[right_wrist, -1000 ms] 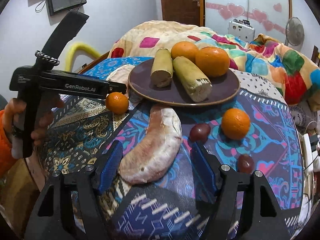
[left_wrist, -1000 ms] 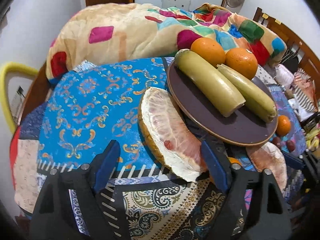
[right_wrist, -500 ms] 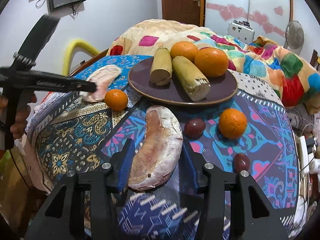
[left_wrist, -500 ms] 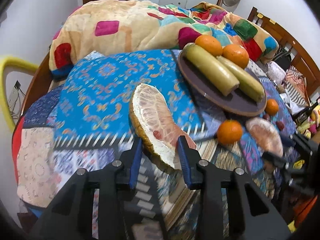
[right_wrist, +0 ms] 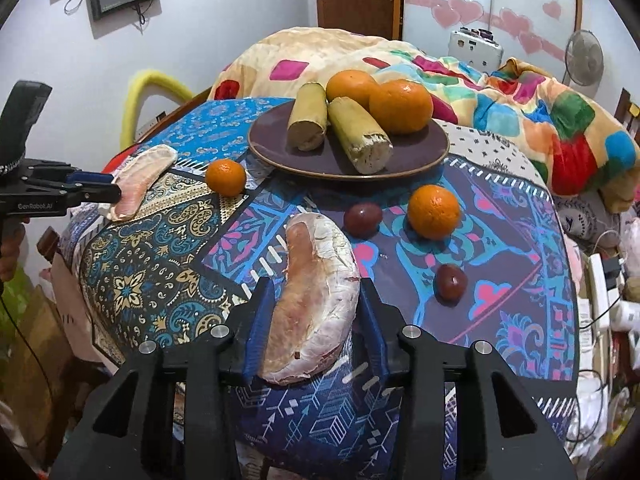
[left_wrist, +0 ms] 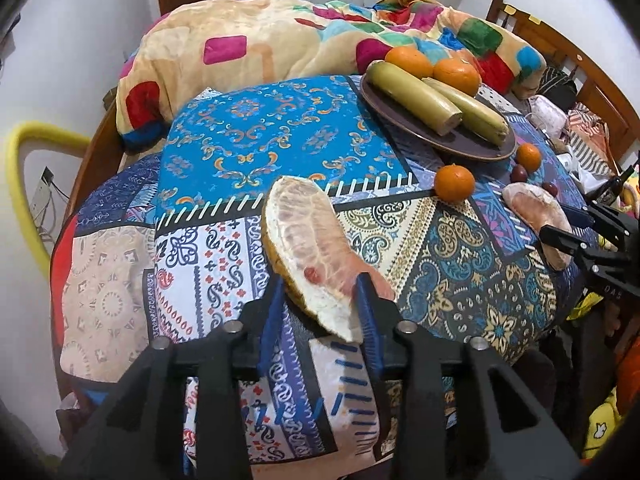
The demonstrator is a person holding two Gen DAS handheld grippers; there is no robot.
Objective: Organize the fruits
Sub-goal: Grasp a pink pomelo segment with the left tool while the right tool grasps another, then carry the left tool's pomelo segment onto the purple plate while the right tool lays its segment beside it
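My left gripper has just been opening a touch after clamping in, and its blue pads pinch the near end of a pomelo wedge. That wedge sticks out tilted, flesh side up, above the patchwork cloth, near the table's left edge; in the right cam it shows at far left w/ the left gripper on it and a bit of my hand below.

My right gripper has just been closing, jaws now snug on both sides of a 2nd pomelo wedge. Its near end is between the pads; whether it's off the cloth I can't tell. In the left cam that wedge sits at the right w/ the right gripper coming in from the edge.

Further out: a small orange just left of the plate, another orange in front of it, and 2 dark red round fruits, one just beside that orange, one nearer me.

On the plate, 2 pale green stalk pieces lie side by side, cut ends toward the right cam, w/ 2 big oranges behind them, touching. A bright blanket is heaped behind the table.
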